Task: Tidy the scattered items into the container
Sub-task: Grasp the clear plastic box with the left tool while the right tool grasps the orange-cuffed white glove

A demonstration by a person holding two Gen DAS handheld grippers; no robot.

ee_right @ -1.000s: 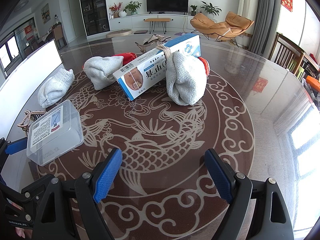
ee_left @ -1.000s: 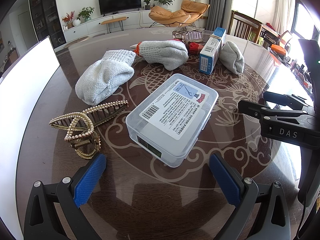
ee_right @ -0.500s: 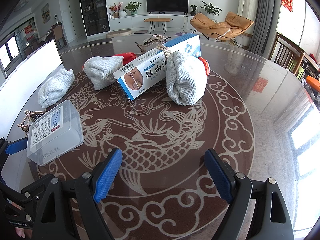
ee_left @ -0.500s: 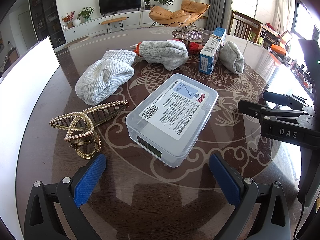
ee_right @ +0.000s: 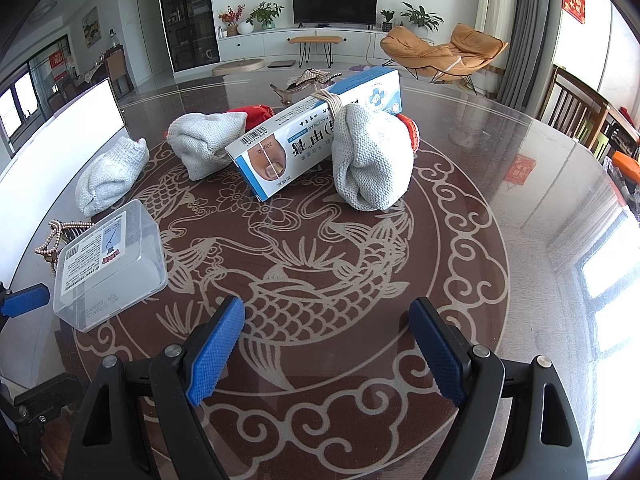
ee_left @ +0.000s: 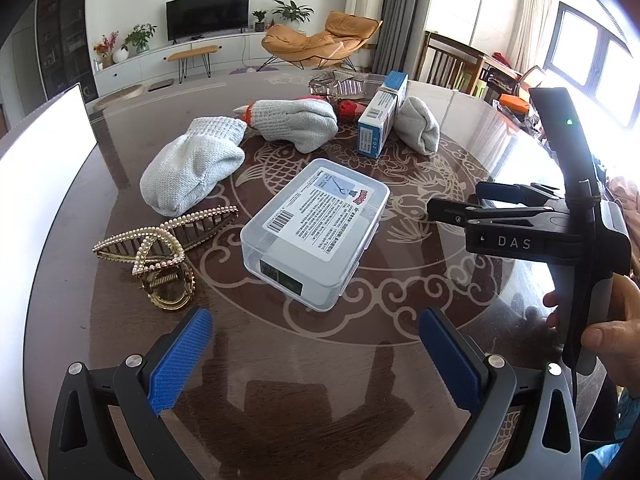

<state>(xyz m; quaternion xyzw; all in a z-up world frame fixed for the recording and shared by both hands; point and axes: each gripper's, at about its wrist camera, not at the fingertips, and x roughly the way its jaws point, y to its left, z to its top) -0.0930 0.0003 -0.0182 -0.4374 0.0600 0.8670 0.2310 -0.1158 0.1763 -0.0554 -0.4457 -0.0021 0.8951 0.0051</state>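
Note:
A clear lidded plastic box (ee_left: pixel 316 232) with a printed label lies on the round table just ahead of my left gripper (ee_left: pixel 316 344), which is open and holds nothing. Left of the box lies a gold pearl hair claw (ee_left: pixel 160 248). Further back are three grey knitted gloves (ee_left: pixel 192 168) (ee_left: pixel 296 124) (ee_left: pixel 418 124) and a blue-white cream carton (ee_left: pixel 380 120). My right gripper (ee_right: pixel 324 328) is open over the fish pattern. The carton (ee_right: pixel 316 132) and a glove (ee_right: pixel 372 156) lie well ahead of it, and the clear box (ee_right: pixel 108 264) sits to its left.
A tall white panel (ee_left: pixel 44 140) stands along the table's left edge. A metallic clip-like item (ee_left: pixel 336 84) and something red (ee_left: pixel 348 108) lie behind the gloves. A hand (ee_left: pixel 612 320) holds the right gripper's handle. Chairs stand beyond the table's far right.

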